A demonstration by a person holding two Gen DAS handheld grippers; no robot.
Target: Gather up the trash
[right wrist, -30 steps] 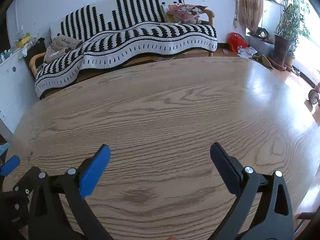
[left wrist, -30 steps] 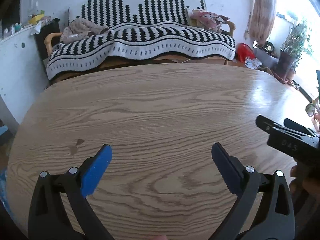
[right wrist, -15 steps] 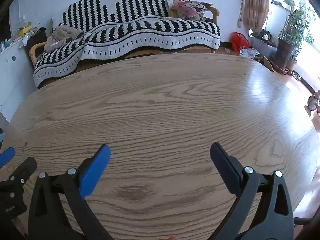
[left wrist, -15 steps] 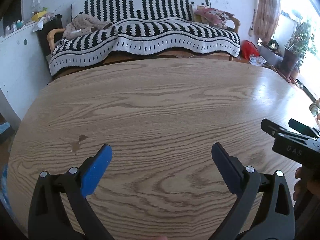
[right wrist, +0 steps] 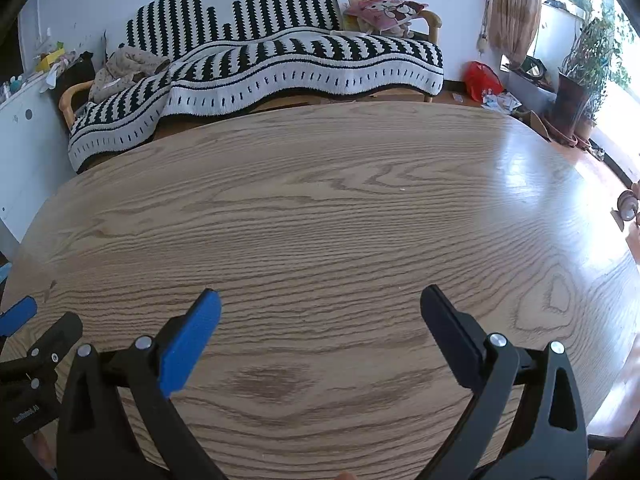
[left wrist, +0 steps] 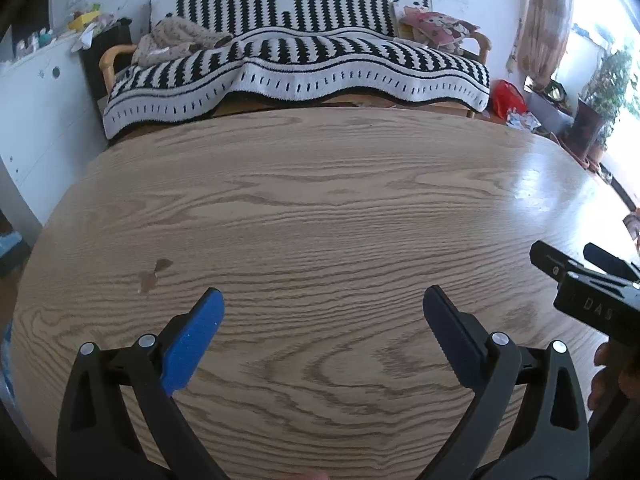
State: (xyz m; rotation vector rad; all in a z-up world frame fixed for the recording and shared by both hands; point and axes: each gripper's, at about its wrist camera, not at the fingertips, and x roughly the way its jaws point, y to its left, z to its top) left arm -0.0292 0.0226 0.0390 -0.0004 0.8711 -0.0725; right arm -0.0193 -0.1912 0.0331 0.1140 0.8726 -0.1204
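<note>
Nowhere on the oval light-oak wooden table (left wrist: 320, 208) can any trash be made out; the only litter-like things in view are crumpled white papers (right wrist: 500, 100) on the floor far beyond the fingertips, next to a red plastic bag (right wrist: 482, 78), off to the right past the table's far edge.

Over the near part of the table the left gripper (left wrist: 322, 312) has its blue-padded fingers (left wrist: 192, 340) spread wide with only bare wood grain between them. Just ahead of its left finger lies a small dark stain (left wrist: 154, 274) on the wood. To the right of its right finger the black body of the other tool shows, with a hand (left wrist: 612, 376) wrapped round it.

The right gripper (right wrist: 320, 312) is likewise released, its fingers (right wrist: 188, 344) wide apart and empty above the tabletop; the tip of the left tool peeks in beyond its left finger.

Straight ahead of both pairs of fingers, past the table's far rim, stands a wooden-armed sofa under a black-and-white striped knitted blanket (left wrist: 296, 68), with a beige bundle of cloth (left wrist: 176, 38) at its left end and a pink cartoon cushion (left wrist: 434, 26) at its right. Farther right stands a potted green plant (right wrist: 580, 76).
</note>
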